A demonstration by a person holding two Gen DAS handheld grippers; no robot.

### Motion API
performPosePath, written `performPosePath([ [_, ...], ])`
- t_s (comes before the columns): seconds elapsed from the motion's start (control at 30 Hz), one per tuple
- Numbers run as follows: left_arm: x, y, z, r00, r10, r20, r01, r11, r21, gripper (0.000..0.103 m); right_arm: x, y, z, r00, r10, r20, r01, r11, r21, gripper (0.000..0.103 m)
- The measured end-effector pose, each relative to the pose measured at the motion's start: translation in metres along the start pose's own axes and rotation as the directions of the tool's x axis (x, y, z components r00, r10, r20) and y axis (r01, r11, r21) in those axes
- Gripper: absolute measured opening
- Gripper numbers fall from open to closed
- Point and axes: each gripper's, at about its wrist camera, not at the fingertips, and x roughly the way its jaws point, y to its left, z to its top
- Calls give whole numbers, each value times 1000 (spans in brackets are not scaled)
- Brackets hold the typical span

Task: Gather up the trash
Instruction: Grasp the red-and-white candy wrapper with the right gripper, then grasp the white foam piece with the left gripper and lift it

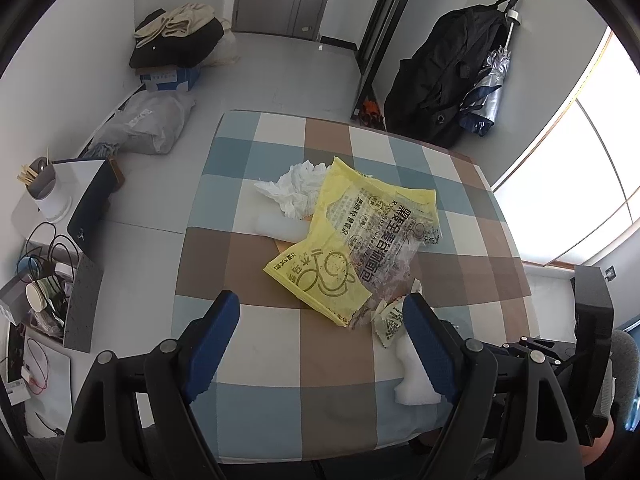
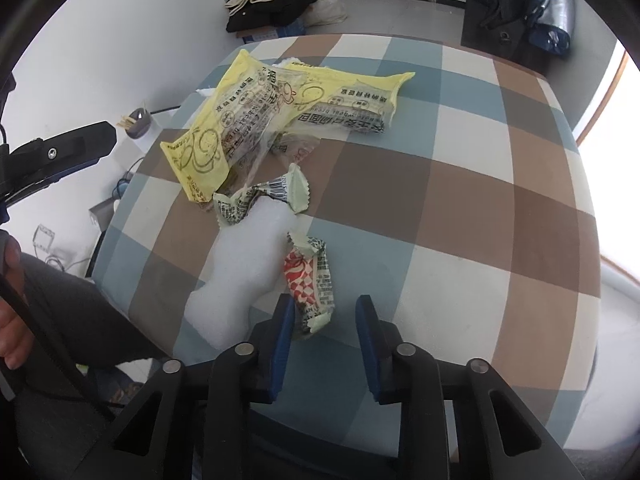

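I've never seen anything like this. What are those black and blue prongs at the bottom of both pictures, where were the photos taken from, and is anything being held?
There is no robot here: a person holds a two-finger grabber in each hand, and each grabber carries a wide-angle camera looking along its fingers. One picture looks out from the left gripper, the other from the right gripper. Both show the same checkered tablecloth strewn with trash: yellow bread bags, a crumpled white tissue, a white foam piece, and small snack wrappers, one red and white. Both grippers are open and hold nothing. The red and white wrapper's end lies between the right gripper's fingers, not yet pinched.
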Motion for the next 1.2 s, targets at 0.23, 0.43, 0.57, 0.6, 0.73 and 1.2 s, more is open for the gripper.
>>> performPosePath([
  [0.23,8,0,-3,999,8,-32,-8,1000,2,81,-10,-6,-2,999,22,27,-23,999,39,17],
  [0.43,19,-2,-9,996,-26,-82,25,1000,-12,81,-30,-20,-6,995,37,95,-46,994,99,17],
  [0.57,31,-13,-17,987,-62,-150,63,998,-2,81,-42,-33,-6,989,48,139,-67,988,138,17],
  [0.6,34,-18,-18,984,-67,-167,69,998,12,81,-46,-37,-7,987,54,149,-77,986,149,17],
  [0.73,42,-33,-26,974,-56,-217,73,995,73,81,-59,-49,-7,979,54,199,-91,980,179,17],
  [1.2,57,-63,-45,957,-21,-290,73,983,167,81,-95,-75,-14,946,59,318,-139,962,236,16],
])
